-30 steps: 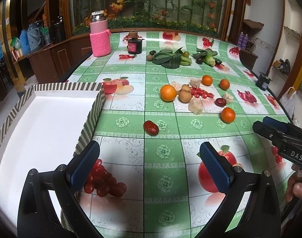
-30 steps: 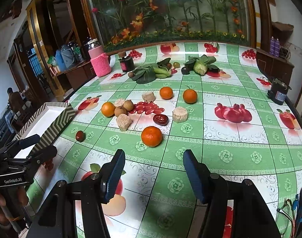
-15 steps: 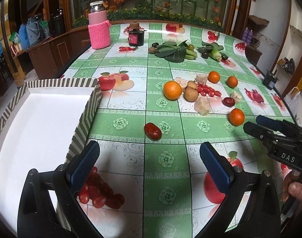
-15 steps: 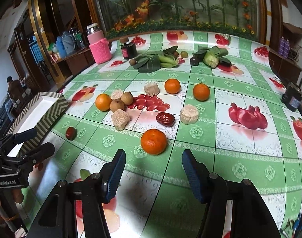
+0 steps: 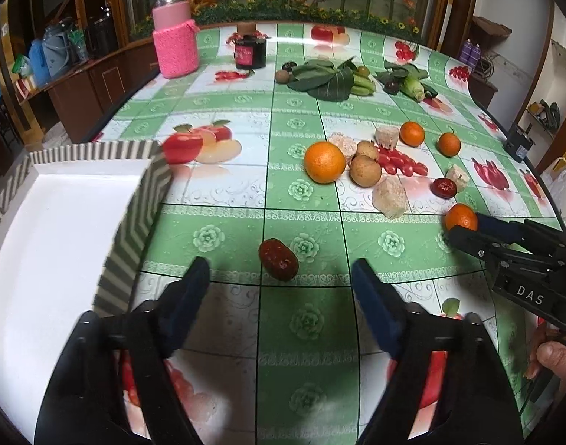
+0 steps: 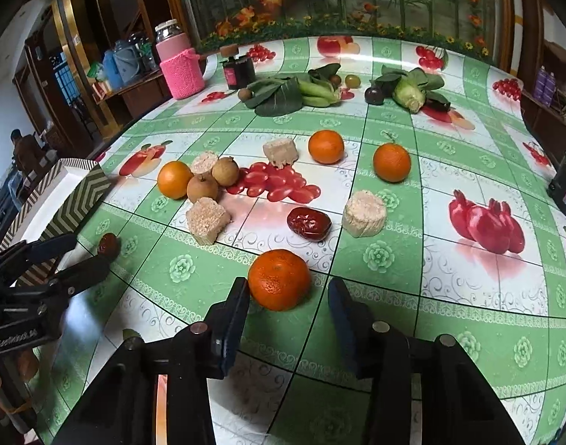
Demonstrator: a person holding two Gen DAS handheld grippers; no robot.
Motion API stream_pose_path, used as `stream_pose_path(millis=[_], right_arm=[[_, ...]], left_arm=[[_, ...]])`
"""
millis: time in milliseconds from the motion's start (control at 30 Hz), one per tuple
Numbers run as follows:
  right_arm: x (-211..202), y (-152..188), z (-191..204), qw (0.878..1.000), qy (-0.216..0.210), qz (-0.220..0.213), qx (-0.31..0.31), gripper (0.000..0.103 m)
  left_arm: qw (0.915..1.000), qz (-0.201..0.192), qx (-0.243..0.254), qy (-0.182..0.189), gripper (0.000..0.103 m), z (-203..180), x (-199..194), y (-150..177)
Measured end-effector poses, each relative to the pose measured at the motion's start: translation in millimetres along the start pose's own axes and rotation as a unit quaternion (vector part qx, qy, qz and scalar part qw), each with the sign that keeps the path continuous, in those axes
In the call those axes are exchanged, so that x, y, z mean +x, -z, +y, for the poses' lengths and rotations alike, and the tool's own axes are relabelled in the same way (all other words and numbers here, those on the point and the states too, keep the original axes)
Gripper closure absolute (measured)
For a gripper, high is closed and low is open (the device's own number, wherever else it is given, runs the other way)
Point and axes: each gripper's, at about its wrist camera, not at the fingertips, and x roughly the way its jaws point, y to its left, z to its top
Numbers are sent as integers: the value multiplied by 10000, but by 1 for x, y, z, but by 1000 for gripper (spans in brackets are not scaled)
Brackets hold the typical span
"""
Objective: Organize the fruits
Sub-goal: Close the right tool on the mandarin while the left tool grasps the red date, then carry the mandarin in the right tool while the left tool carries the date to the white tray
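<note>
Now: four oranges [image 6: 279, 279], two red dates [image 6: 308, 223], maybe two longans [image 6: 203, 188]; both jaws apart.

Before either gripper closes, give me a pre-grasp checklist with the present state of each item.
1. Left gripper open: ok.
2. Red date centred ahead of its fingers, not yet between them: ok.
3. Right gripper open: ok.
4. Near orange at its fingertips: ok, though it sits closer to the left finger.
5. Contact between that finger and the orange: cannot tell.
6. White tray free to receive fruit: ok; the part in view is bare.
</note>
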Motion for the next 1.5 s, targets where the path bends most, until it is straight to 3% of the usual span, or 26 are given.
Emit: stream_pose_path(millis=[333,600,1100,1500], right_arm=[[4,-1,5,9998,17,-42,-204,70],[-2,3,4,9999,-62,-64,-89,71],[-43,7,39,9964,-747,-397,-8,71],[-32,-22,124,9861,-1483,-400,-635,71]], left_arm=[[9999,62,-127,45,79,4,15,-2],[9998,47,-31,187,80,2,6,3],[9983,-436,-15,387,79,16,-74,10],[9962,-656,-334,-458,79,98,-106,11]])
